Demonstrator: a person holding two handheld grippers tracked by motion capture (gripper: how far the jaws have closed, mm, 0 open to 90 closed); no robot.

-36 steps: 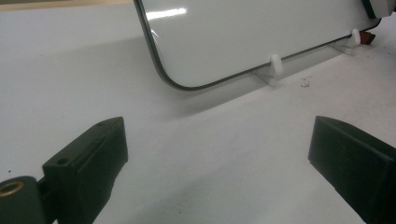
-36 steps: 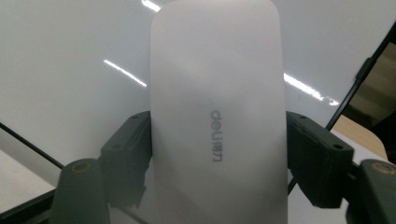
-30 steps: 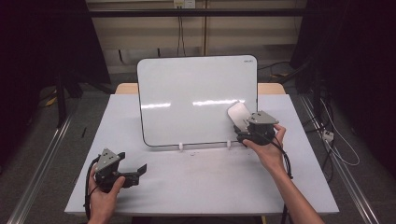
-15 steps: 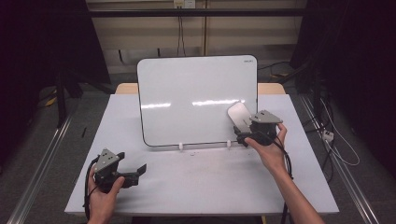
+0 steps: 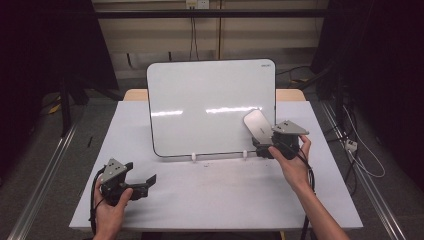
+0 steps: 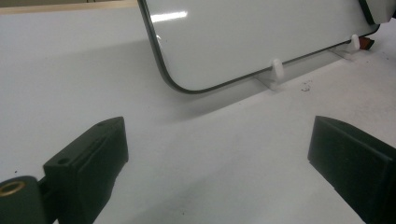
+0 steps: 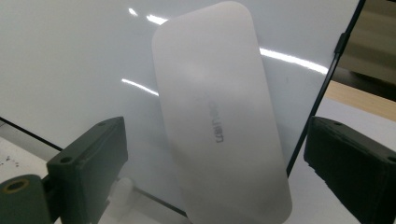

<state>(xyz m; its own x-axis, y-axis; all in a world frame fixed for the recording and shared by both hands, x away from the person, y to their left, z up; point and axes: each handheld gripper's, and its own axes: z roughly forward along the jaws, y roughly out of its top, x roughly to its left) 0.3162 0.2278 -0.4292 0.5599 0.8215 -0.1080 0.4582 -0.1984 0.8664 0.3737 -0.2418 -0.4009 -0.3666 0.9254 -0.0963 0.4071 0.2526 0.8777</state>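
Note:
A white eraser (image 5: 257, 125) lies flat against the lower right of an upright whiteboard (image 5: 210, 107). My right gripper (image 5: 261, 146) is just below and right of the eraser and points at it. In the right gripper view the eraser (image 7: 219, 107) stands between the two jaws of the right gripper (image 7: 217, 128), which is open wide, with a gap on each side. My left gripper (image 5: 146, 184) rests open near the table's front left with nothing in it. In the left gripper view the left gripper (image 6: 217, 140) faces the whiteboard (image 6: 243, 37) across bare table.
The whiteboard stands on small white feet (image 6: 276, 70) in the middle of the white table (image 5: 215, 195). A wooden strip (image 5: 290, 94) runs behind the board. Cables (image 5: 360, 150) lie on the floor to the right, and metal rails (image 5: 45, 185) flank the table.

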